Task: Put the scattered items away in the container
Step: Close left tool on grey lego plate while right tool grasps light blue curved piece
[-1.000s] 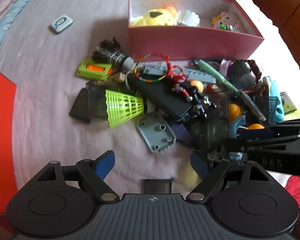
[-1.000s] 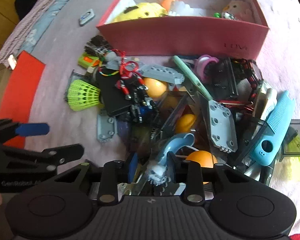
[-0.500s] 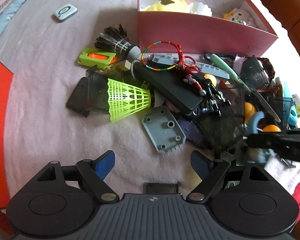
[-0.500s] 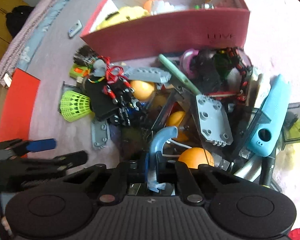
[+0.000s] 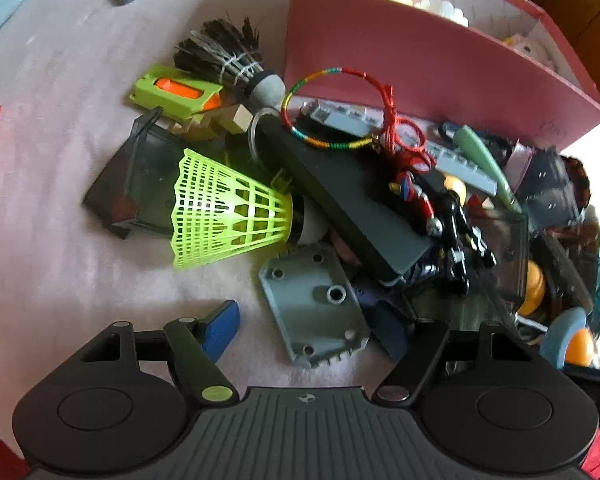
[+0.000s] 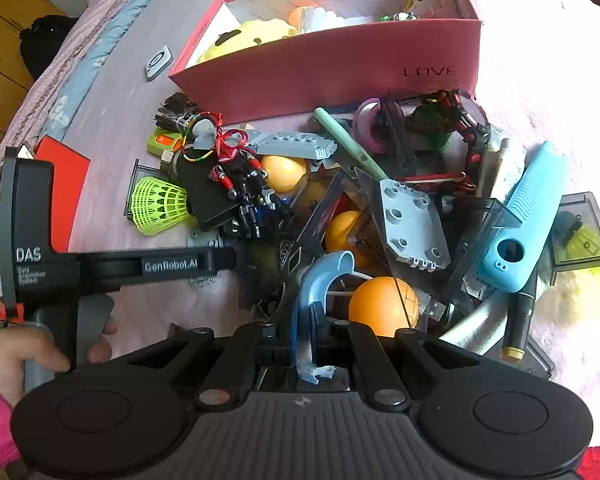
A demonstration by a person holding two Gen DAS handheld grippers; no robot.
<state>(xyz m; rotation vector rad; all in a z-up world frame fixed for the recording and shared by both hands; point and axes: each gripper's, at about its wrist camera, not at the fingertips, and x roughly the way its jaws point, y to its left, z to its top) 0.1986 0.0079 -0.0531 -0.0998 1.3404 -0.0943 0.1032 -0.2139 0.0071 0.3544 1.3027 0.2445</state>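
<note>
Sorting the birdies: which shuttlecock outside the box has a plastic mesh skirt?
The neon-green shuttlecock, lying on its side by the dark clear case. The other, near the pink box, has black feathers.

The left gripper (image 5: 312, 322) is now lower and nearer, its spread fingers flanking the grey studded plate (image 5: 314, 308), reaching beside the right gripper (image 6: 305, 322)

Red container (image 6: 340, 68); neon-green mesh shuttlecock (image 5: 228, 216); orange balls (image 6: 382, 306); grey studded plate (image 5: 312, 304); light-blue ribbed comb (image 6: 528, 216); multicoloured striped bracelet (image 5: 328, 110).
</note>
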